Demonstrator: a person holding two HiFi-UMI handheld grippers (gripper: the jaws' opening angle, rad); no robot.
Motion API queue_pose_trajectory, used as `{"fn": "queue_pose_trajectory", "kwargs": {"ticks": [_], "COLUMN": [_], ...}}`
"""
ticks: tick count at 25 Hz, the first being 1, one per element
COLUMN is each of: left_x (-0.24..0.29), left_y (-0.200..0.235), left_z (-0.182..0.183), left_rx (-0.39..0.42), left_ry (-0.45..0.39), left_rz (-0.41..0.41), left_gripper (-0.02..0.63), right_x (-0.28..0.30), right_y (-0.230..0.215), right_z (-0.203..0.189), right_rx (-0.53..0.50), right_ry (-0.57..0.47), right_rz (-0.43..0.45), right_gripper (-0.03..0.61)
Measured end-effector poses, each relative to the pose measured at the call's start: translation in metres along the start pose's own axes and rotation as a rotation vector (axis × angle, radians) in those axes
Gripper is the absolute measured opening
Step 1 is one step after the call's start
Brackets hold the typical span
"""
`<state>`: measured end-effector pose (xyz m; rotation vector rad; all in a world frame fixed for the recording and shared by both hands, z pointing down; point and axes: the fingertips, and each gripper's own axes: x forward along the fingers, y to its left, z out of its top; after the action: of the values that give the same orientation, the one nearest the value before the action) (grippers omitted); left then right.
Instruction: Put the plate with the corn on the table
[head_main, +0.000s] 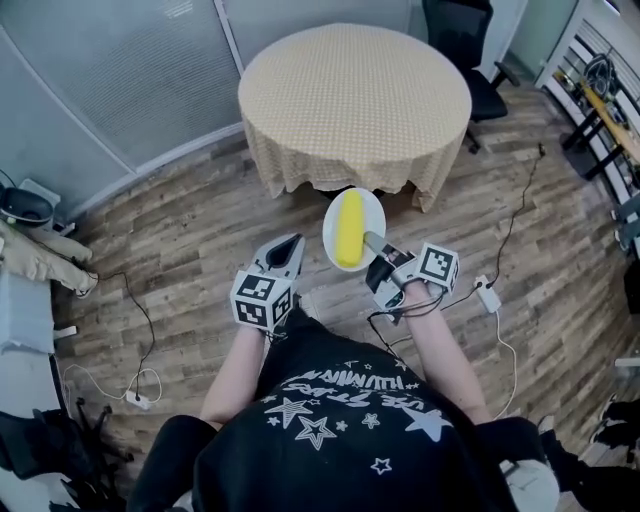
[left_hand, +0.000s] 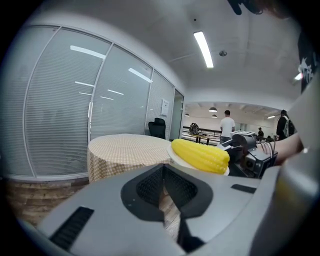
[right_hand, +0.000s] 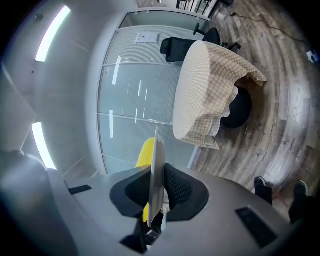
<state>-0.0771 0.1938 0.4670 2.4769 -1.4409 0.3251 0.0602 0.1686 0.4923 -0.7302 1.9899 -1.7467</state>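
Note:
A white plate (head_main: 368, 205) carrying a yellow corn cob (head_main: 349, 228) hangs in the air in front of me, short of the round table (head_main: 350, 90) with its beige checked cloth. My right gripper (head_main: 373, 246) is shut on the plate's near rim. In the right gripper view the plate (right_hand: 156, 170) stands edge-on between the jaws of the right gripper (right_hand: 156, 192), with the corn (right_hand: 145, 151) behind it. My left gripper (head_main: 289, 248) sits just left of the plate, shut and holding nothing. The left gripper view shows its closed left gripper (left_hand: 163, 176) below the corn (left_hand: 200, 155).
A black office chair (head_main: 465, 40) stands behind the table at the right. Cables and a power strip (head_main: 488, 295) lie on the wooden floor. Glass partitions (head_main: 120, 80) run along the left. Bags (head_main: 40, 250) sit at the far left. A person (left_hand: 227, 125) stands far off.

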Motion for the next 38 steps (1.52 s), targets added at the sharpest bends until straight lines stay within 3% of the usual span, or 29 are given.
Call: {"fn": "queue_pose_trajectory", "kwargs": {"ticks": [9,18,38], "left_x": [-0.012,0.036,0.177], "left_y": [0.020,0.053,0.169], "left_z": [-0.002,0.012,0.081], "left_rx": [-0.009,-0.026,-0.005], "left_ry": [-0.004,-0.016,0.006], "left_rz": [0.046,0.019,-0.095], "left_gripper": [0.008,0.008,0.008], "right_x": [0.006,0.043,0.178], "right_y": [-0.004,-0.008,-0.003], "right_z": [0.002,0.027,0.155], "right_rx": [-0.012,-0.013,-0.002], "right_ry": [0.002,0.004,-0.122], "right_rz": [-0.013,-0.012,-0.015], "right_gripper": [0.051,0.051,0.051]}}
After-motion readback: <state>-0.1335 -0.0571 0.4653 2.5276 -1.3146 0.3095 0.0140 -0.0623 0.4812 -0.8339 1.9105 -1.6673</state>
